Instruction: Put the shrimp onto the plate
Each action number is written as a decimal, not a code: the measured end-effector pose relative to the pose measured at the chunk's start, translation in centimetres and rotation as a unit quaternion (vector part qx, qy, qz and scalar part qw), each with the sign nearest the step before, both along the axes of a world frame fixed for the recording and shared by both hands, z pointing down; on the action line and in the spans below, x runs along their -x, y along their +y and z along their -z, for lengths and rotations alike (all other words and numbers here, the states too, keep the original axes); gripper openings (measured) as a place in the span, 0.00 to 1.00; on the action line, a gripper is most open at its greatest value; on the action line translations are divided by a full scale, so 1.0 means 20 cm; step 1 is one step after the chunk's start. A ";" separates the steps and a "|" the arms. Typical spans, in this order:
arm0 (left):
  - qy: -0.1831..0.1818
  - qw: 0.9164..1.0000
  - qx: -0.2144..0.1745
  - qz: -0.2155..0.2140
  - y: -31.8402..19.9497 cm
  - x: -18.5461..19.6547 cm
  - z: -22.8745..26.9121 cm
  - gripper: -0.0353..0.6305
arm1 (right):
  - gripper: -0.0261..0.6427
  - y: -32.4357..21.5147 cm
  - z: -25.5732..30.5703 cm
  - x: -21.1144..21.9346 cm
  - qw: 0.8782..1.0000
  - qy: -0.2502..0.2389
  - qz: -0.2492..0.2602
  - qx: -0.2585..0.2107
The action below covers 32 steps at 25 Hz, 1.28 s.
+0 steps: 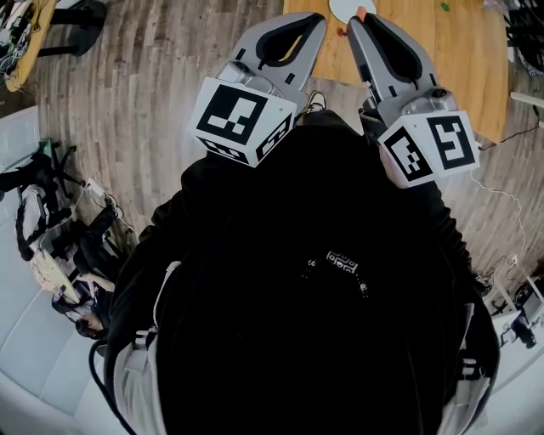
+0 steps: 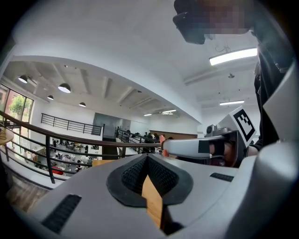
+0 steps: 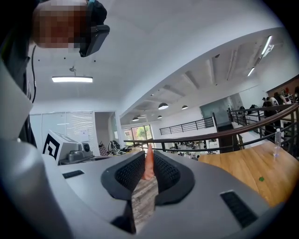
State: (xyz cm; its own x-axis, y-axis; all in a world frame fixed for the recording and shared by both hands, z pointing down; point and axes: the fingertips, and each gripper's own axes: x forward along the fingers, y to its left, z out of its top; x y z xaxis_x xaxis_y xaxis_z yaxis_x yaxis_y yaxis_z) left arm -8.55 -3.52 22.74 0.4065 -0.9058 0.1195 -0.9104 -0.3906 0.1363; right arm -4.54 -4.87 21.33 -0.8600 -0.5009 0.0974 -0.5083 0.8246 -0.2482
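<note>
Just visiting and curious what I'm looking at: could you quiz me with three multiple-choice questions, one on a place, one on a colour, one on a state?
1. The shrimp is in: A the left tongs, B the right tongs, C the plate.
2. The plate is: A white, B blue, C black.
3. The left tongs are: A wide open, B gripping the plate, C shut and empty.

Answers: 1 B, it shows orange between them. 2 A, the head view shows it white. 3 C, the tips meet with nothing between.
</note>
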 end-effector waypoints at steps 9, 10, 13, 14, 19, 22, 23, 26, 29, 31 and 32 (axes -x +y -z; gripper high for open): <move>-0.011 0.999 0.026 0.015 -0.51 -0.04 -0.03 0.04 | 0.14 -0.55 -0.05 -0.07 0.999 -0.008 0.013 0.029; -0.011 0.999 0.031 0.017 -0.54 -0.03 -0.04 0.04 | 0.14 -0.60 -0.06 -0.05 0.999 -0.007 0.015 0.033; -0.012 0.999 0.043 0.026 -0.63 0.01 -0.03 0.04 | 0.14 -0.71 -0.06 -0.02 0.999 -0.005 0.021 0.039; -0.011 0.998 0.047 0.029 -0.64 0.03 -0.03 0.04 | 0.14 -0.73 -0.05 -0.02 0.999 -0.004 0.021 0.041; -0.005 0.998 0.060 0.034 -0.69 0.09 -0.09 0.04 | 0.14 -0.77 -0.14 -0.01 0.998 0.000 0.013 0.063; 0.001 0.998 0.061 0.016 -0.69 0.09 -0.13 0.04 | 0.14 -0.78 -0.18 -0.01 0.998 0.006 -0.004 0.063; 0.005 0.998 0.059 0.007 -0.70 0.08 -0.14 0.04 | 0.14 -0.78 -0.18 -0.02 0.998 0.007 -0.012 0.061; 0.017 0.998 0.056 -0.018 -0.75 0.08 -0.14 0.04 | 0.14 -0.81 -0.16 -0.02 0.997 0.007 -0.034 0.063; 0.025 0.998 0.057 -0.032 -0.83 0.08 -0.12 0.04 | 0.14 -0.87 -0.15 -0.04 0.997 0.014 -0.042 0.066; 0.030 0.997 0.063 -0.045 -0.86 0.06 -0.12 0.04 | 0.14 -0.90 -0.14 -0.06 0.997 0.021 -0.044 0.064; 0.032 0.996 0.069 -0.056 -0.87 0.05 -0.13 0.05 | 0.14 -0.91 -0.14 -0.07 0.997 0.023 -0.043 0.063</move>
State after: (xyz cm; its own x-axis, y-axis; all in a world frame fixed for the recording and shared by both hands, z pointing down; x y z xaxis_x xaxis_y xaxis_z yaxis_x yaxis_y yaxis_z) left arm -9.47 -20.87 25.26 0.5156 -0.8307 0.2099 -0.8494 -0.4634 0.2525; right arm -3.18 -23.04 24.18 -0.8072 -0.5541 0.2036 -0.5896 0.7408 -0.3219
